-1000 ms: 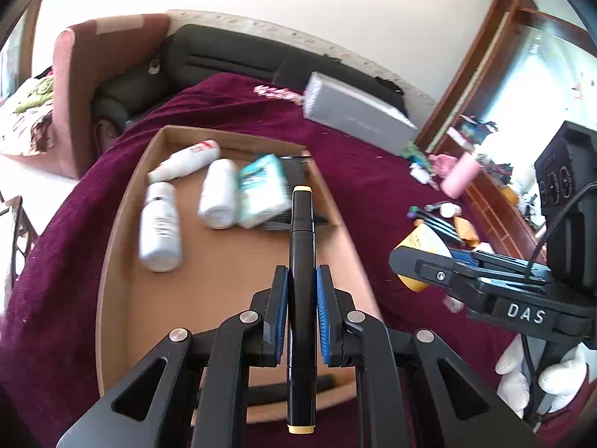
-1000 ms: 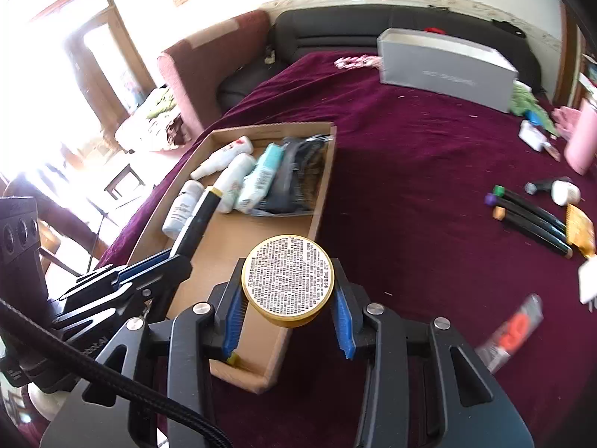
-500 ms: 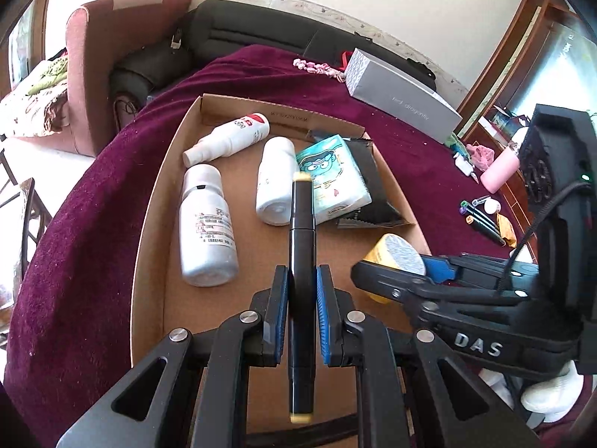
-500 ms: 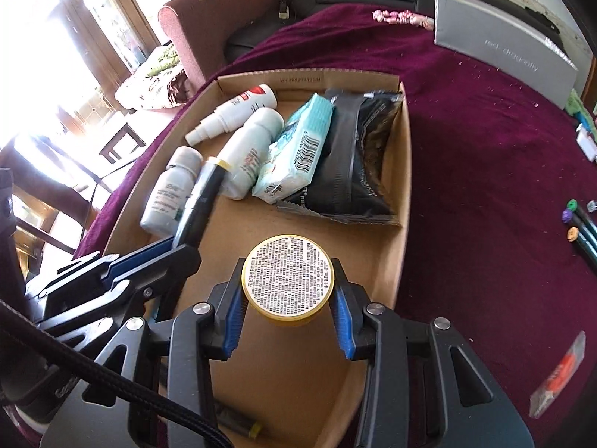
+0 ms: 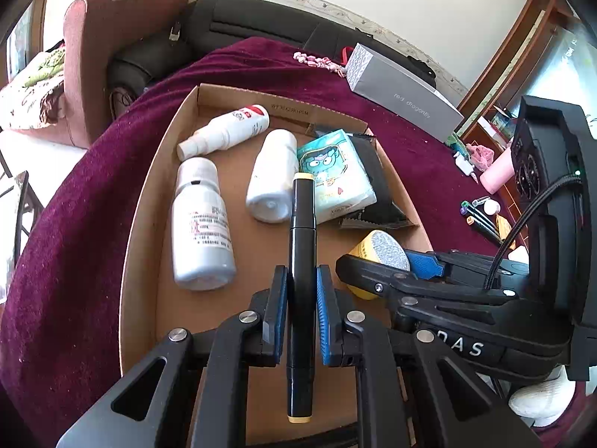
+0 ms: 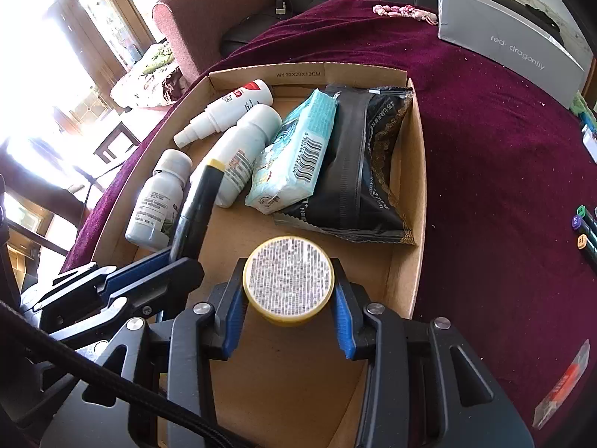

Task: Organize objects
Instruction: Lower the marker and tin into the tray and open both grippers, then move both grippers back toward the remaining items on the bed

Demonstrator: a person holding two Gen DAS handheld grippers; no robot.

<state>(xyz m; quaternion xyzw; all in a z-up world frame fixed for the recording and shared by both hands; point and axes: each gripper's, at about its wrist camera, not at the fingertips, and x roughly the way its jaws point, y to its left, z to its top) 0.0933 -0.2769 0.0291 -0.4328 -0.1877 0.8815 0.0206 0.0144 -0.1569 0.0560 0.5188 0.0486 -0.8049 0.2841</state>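
Note:
My left gripper (image 5: 301, 295) is shut on a black marker with yellow ends (image 5: 301, 246) and holds it above the floor of a shallow cardboard box (image 5: 149, 201). My right gripper (image 6: 287, 291) is shut on a round yellow tin with a printed label (image 6: 287, 280), also over the box (image 6: 418, 171), beside the left gripper (image 6: 149, 272). The tin (image 5: 377, 254) shows in the left wrist view too. In the box lie a white spray bottle (image 5: 224, 130), two white bottles (image 5: 199, 224) (image 5: 272, 179), a blue tissue pack (image 5: 332, 175) and a black pouch (image 6: 358, 171).
The box sits on a maroon cloth (image 6: 485, 149). A grey "red dragonfly" carton (image 6: 511, 44) lies at the back right. Several markers (image 6: 582, 227) and a small red-and-clear packet (image 6: 563, 384) lie on the cloth right of the box. A sofa and armchair stand behind.
Both grippers moved forward and down over the box, carrying the marker and the tin. The tin came from outside the box's near edge to above its floor.

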